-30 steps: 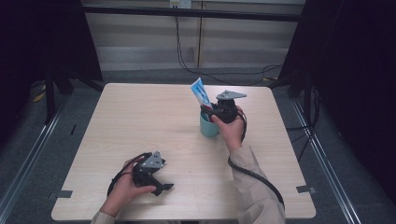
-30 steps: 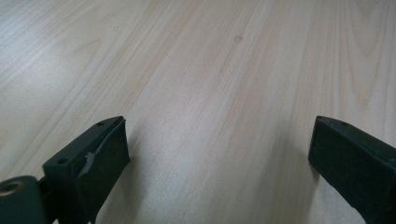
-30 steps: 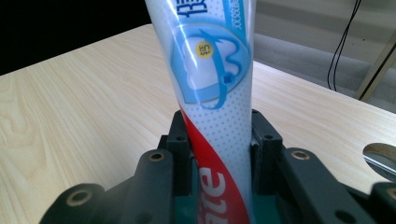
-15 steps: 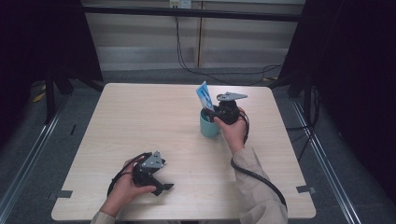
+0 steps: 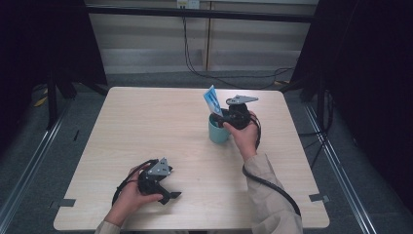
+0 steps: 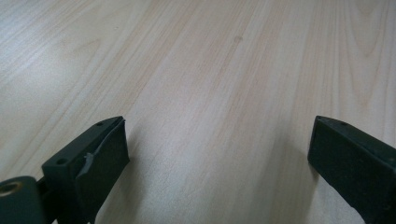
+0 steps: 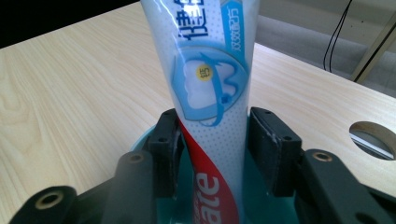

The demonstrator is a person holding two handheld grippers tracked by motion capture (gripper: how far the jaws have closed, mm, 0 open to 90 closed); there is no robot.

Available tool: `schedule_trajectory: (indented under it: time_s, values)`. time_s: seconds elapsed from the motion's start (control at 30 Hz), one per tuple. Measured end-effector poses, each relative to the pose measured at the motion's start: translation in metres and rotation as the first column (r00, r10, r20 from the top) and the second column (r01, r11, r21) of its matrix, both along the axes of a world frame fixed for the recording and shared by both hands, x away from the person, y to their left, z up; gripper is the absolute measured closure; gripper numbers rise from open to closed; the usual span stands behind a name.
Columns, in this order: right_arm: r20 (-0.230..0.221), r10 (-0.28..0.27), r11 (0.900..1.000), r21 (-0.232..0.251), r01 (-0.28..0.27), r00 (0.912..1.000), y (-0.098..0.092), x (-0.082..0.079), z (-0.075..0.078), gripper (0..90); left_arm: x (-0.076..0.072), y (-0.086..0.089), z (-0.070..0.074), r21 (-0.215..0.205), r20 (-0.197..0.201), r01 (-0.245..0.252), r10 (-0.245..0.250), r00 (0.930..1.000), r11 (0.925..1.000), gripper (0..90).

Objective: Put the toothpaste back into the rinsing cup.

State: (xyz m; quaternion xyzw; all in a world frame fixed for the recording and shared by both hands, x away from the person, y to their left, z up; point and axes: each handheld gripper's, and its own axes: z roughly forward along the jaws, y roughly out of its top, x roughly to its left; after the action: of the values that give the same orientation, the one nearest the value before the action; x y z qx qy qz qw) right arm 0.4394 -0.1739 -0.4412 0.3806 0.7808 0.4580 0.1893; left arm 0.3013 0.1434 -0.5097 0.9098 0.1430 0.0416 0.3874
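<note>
A white and blue toothpaste tube (image 5: 212, 100) (image 7: 210, 79) stands tilted in a teal cup (image 5: 217, 132) (image 7: 143, 138) at the table's far middle. My right gripper (image 5: 220, 119) (image 7: 212, 126) reaches over the cup's rim from the right, with the tube between its jaws. The jaws have just been opening: a gap shows beside the right pad (image 7: 261, 140), so they no longer press on the tube. My left gripper (image 5: 170, 195) (image 6: 217, 154) rests on the table near the front left, jaws wide apart over bare wood.
The light wooden table (image 5: 146, 122) has a round cable hole (image 7: 373, 135) near its far right corner. Black stands and cables line the floor around it. Grey tape marks sit at the front corners.
The tube's top has shifted slightly right, toward the right gripper. The right hand stays at the cup. The left hand and its gripper have not moved.
</note>
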Motion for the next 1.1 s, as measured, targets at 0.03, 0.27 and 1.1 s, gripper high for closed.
schedule_trajectory:
  time_s: [0.03, 0.27, 1.1]
  values:
    - [-0.001, -0.003, 1.000, -0.004, 0.003, 1.0000, 0.000, 0.000, 0.000, 51.5, 0.000, 0.000, 0.000, 0.000, 0.000, 0.000, 0.000, 1.0000, 1.0000, 4.5]
    - [-0.025, -0.010, 1.000, 0.003, 0.010, 0.9996, -0.001, -0.001, 0.003, 40.7, 0.000, 0.000, 0.000, 0.001, 0.002, 0.001, -0.001, 1.0000, 1.0000, 4.5]
    - [-0.058, 0.010, 0.997, -0.075, -0.014, 0.9983, -0.003, -0.019, 0.023, 17.8, 0.000, 0.000, 0.000, 0.001, 0.003, 0.004, -0.004, 1.0000, 1.0000, 4.5]
